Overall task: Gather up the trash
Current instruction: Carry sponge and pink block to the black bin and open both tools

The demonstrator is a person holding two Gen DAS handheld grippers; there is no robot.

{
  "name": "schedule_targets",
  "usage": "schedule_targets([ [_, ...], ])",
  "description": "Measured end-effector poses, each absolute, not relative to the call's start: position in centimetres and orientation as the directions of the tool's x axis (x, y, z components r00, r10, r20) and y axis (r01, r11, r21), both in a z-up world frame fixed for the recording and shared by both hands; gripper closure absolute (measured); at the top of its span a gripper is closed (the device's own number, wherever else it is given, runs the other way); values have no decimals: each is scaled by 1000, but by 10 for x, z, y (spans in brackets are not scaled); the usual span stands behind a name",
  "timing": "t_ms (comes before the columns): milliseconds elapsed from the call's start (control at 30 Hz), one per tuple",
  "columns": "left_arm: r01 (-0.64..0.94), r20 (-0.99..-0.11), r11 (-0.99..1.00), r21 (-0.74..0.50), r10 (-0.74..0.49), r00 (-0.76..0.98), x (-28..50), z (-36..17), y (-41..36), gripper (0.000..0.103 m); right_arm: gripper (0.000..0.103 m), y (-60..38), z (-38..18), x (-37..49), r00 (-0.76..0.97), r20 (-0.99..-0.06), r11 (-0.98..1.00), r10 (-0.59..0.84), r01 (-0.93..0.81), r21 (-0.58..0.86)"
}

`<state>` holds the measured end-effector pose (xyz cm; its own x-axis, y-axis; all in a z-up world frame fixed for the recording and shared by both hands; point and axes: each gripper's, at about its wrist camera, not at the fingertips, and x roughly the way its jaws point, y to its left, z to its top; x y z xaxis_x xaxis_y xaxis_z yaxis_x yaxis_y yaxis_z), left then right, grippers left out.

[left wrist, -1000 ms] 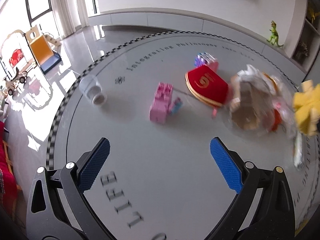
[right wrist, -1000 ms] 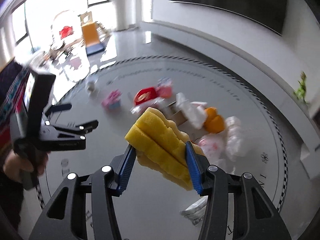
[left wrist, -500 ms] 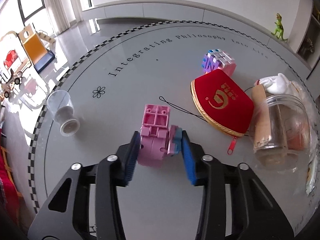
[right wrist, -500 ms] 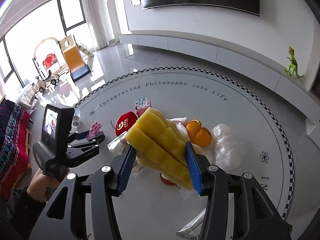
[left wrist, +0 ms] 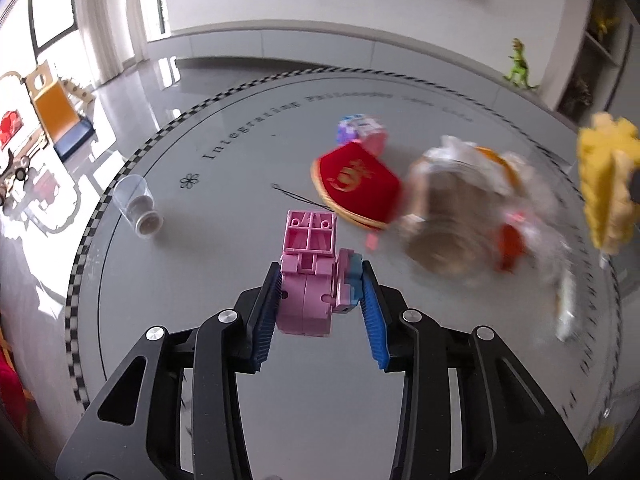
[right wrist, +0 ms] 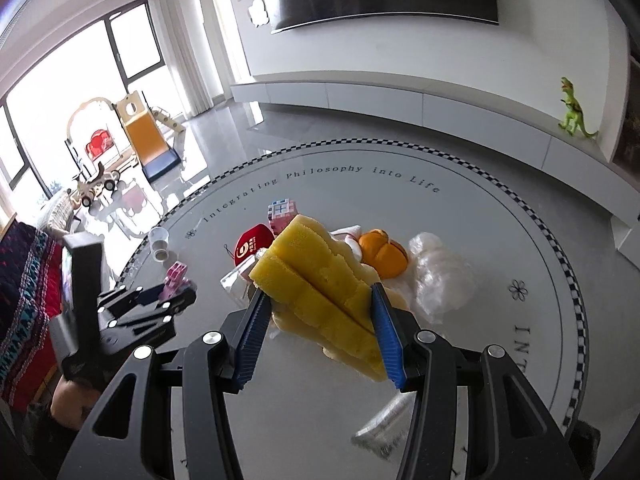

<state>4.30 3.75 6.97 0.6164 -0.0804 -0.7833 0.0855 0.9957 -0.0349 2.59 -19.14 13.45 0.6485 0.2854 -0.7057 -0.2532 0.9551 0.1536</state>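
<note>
Left gripper [left wrist: 320, 292] now clamping pink toy [left wrist: 310, 276], clear cup [left wrist: 138, 206] upright

Bright daylight from the windows [right wrist: 72, 92] glares off the floor; fisheye edges bend, and the left wrist view is motion-blurred.

The left gripper [left wrist: 320, 296] clamps a pink plastic toy block [left wrist: 310, 280] between its blue ribbed fingers [left wrist: 264, 320]. Beyond it, a red zipped pouch [left wrist: 356, 184] lies on the round grey counter [left wrist: 240, 184].

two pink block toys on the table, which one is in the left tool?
The plain pink block toy with a bit of blue on its side, clamped in the left tool. The other, the multicoloured cube, sits on the table beyond the red pouch.
</note>
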Motion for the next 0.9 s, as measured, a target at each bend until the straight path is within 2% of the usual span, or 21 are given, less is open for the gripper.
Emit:
schedule_targets([
  [467, 333, -762, 941, -62, -260, 593, -41, 100, -90, 65, 51, -296, 148, -72, 715, -667, 973, 210, -84, 217],
  [900, 716, -789, 686, -126, -507, 347, -130, 77, -296, 65, 51, -456, 112, -181, 713, -701, 942, -29, 254, 219],
])
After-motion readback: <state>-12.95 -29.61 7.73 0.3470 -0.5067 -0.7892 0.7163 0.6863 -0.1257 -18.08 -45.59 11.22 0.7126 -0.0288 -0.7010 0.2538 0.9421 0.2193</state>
